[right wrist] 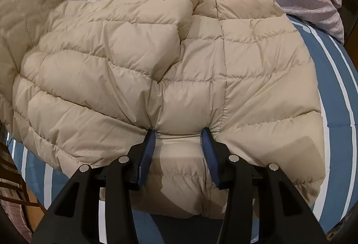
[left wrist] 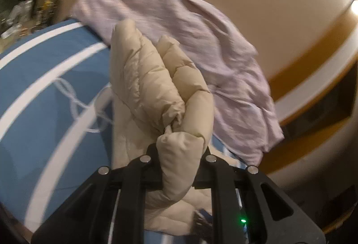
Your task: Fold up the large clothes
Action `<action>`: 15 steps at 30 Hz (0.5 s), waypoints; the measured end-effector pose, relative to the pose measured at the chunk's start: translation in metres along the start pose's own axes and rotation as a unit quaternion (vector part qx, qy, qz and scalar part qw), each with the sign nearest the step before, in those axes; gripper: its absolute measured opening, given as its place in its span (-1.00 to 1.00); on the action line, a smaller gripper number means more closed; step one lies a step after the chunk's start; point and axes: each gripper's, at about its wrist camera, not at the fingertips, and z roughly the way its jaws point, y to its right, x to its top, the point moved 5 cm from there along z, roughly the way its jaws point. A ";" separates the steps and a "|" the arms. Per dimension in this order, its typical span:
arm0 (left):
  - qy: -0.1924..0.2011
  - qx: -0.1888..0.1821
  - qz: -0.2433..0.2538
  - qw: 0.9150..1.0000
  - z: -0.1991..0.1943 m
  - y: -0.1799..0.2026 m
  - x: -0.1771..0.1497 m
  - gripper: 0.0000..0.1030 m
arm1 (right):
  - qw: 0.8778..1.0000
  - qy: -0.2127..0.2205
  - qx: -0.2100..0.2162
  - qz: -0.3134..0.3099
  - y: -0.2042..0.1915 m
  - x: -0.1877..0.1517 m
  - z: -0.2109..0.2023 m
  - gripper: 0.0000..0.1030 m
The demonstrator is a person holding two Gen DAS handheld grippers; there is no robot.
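Blue bedcover with white stripes (right wrist: 335, 96) carries the beige quilted puffer jacket (right wrist: 134, 65), beside a crumpled lilac sheet (left wrist: 179, 20). Left gripper (left wrist: 179, 154) clenches a raised sleeve; right gripper (right wrist: 180, 132) pinches the hem (slippery shell may slide free, spoiling the fold)

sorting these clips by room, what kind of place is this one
Most likely a bedroom at home. The beige puffer jacket lies on a blue bedspread with white stripes, a crumpled lilac sheet is heaped beyond it, and a plain beige wall rises behind. No bed frame shows.
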 end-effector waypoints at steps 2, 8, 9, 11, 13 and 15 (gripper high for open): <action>-0.010 -0.022 0.017 1.000 0.005 0.023 -0.007 -0.72 | 1.000 0.000 0.001 0.002 0.001 0.000 0.000 -0.12; -0.046 -0.069 0.053 0.995 0.022 0.073 -0.035 -0.72 | 1.000 -0.002 0.009 0.011 0.001 -0.002 0.001 -0.12; -0.052 -0.073 0.056 0.994 0.024 0.077 -0.039 -0.72 | 1.000 -0.002 0.010 0.012 0.002 -0.002 0.001 -0.12; -0.067 -0.081 0.062 0.992 0.032 0.088 -0.050 -0.72 | 1.000 -0.001 0.014 0.015 0.001 -0.001 0.002 -0.12; -0.079 -0.087 0.064 0.991 0.039 0.094 -0.058 -0.72 | 1.000 0.000 0.018 0.019 0.001 -0.002 0.002 -0.12; -0.093 -0.092 0.067 0.989 0.046 0.100 -0.066 -0.72 | 0.999 0.002 0.022 0.023 0.002 -0.004 0.002 -0.12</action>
